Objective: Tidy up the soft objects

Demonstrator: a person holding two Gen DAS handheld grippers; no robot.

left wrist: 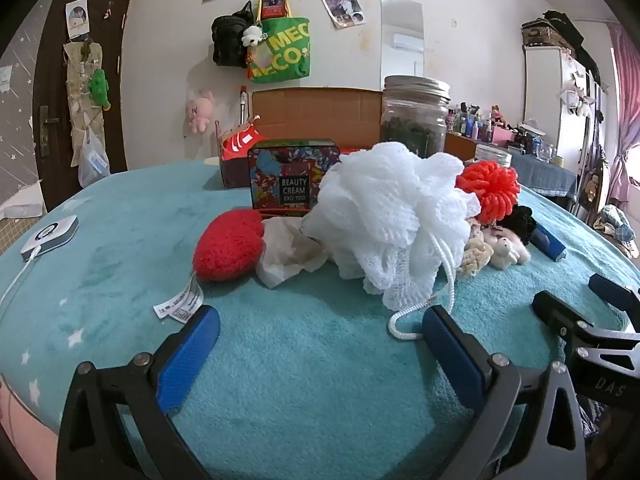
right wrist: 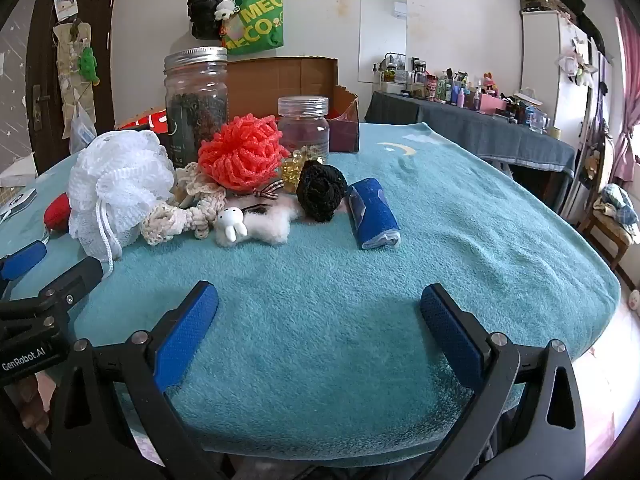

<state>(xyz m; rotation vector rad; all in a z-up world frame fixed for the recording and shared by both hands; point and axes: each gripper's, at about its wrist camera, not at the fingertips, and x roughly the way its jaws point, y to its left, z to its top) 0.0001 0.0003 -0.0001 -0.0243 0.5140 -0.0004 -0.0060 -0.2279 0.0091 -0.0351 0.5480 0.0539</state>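
Soft things lie in a pile on the teal cloth. A white mesh puff sits in the middle, also in the right wrist view. A red knitted heart with a label lies to its left. An orange puff, a black puff, a white plush bunny, a cream crochet piece and a rolled blue towel lie to the right. My left gripper is open and empty, just short of the white puff's cord. My right gripper is open and empty, short of the bunny.
A crumpled tissue lies by the heart. A floral tin, a tall glass jar, a small plastic jar and a cardboard box stand behind the pile. A white device with a cable lies at far left.
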